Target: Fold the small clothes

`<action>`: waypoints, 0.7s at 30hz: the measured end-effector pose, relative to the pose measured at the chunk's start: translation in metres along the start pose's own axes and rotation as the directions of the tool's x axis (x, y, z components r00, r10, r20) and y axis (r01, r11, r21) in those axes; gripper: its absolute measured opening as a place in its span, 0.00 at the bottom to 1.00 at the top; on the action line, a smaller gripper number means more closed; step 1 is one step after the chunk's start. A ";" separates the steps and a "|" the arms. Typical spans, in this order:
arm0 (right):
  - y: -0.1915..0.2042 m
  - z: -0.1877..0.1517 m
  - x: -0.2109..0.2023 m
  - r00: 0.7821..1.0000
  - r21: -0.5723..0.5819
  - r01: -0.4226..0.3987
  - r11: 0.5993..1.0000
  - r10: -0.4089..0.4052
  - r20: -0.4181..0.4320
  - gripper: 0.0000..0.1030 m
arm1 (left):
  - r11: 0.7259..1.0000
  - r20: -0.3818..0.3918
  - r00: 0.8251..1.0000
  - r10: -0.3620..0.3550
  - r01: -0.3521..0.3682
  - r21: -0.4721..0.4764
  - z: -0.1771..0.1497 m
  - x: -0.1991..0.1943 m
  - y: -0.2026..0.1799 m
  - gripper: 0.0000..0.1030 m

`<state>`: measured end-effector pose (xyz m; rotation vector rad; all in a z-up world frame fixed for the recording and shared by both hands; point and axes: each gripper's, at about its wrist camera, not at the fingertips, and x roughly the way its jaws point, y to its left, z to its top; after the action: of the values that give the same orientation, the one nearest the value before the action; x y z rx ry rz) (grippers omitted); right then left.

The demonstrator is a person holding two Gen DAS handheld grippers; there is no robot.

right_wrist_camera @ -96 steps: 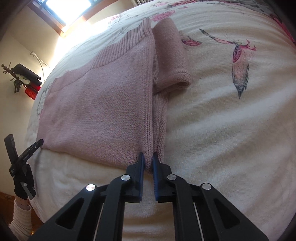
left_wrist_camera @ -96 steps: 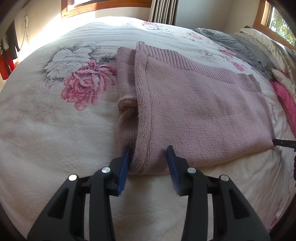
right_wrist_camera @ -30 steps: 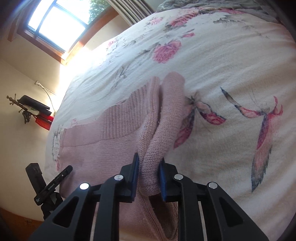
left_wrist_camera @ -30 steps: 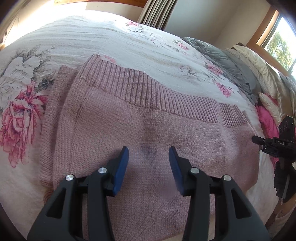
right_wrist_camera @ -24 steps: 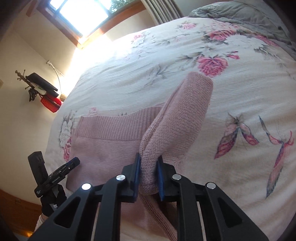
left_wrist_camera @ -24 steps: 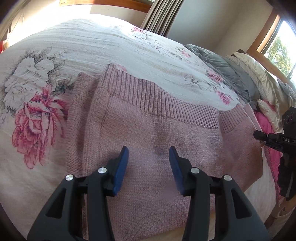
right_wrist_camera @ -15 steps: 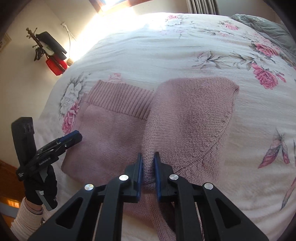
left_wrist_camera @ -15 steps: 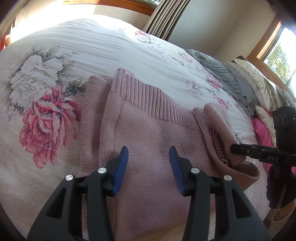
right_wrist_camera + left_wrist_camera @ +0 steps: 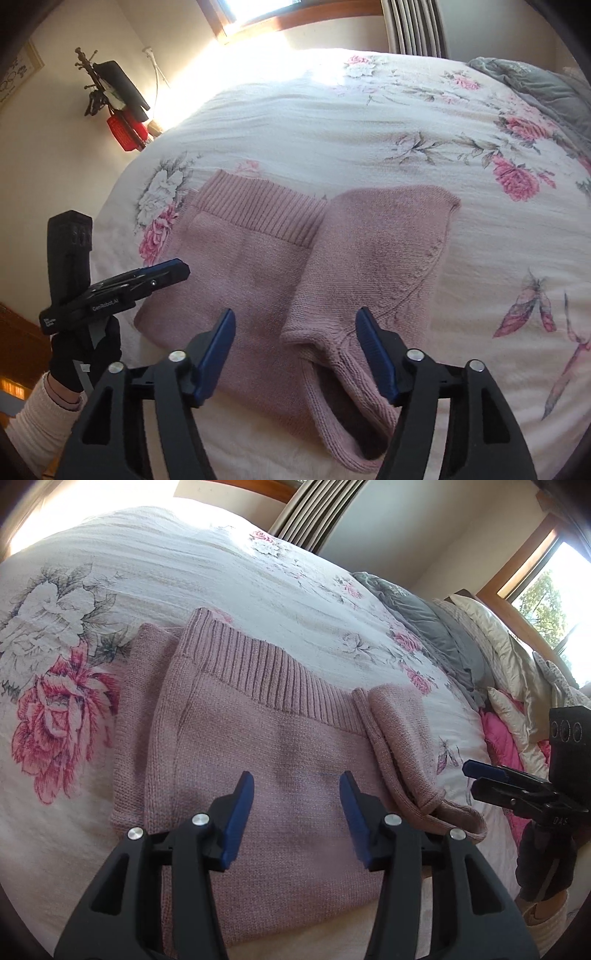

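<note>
Pink knit sweater (image 9: 258, 266) lies part-folded on the floral bedspread (image 9: 351, 122).
Its right side is turned over the body, the ribbed hem (image 9: 266, 672) toward the far edge. Both the left gripper (image 9: 297, 808) and the right gripper (image 9: 295, 350) hover above it with jaws spread apart, holding nothing; a gloved hand (image 9: 83, 354) grips the left tool.
</note>
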<state>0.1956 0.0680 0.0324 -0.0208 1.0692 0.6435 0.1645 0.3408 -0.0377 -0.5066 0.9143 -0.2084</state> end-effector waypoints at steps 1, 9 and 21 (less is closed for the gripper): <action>-0.002 -0.004 -0.010 1.000 -0.008 0.008 1.000 -0.008 0.015 0.77 | 1.000 -0.004 1.000 -0.008 0.008 0.000 0.000 0.001 -0.003 0.48; -0.020 -0.058 -0.011 0.999 -0.038 0.028 0.999 -0.030 -0.036 0.78 | 0.994 -0.074 0.992 -0.103 0.100 -0.039 0.000 0.030 -0.032 0.51; -0.018 -0.083 0.016 0.995 -0.094 0.094 0.991 -0.096 -0.020 0.38 | 0.962 -0.190 0.958 -0.216 0.176 -0.207 0.004 0.097 -0.051 0.53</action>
<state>0.1431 0.0348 -0.0270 -0.1600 1.0543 0.6076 0.2280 0.2609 -0.0777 -0.7633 1.0979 -0.3645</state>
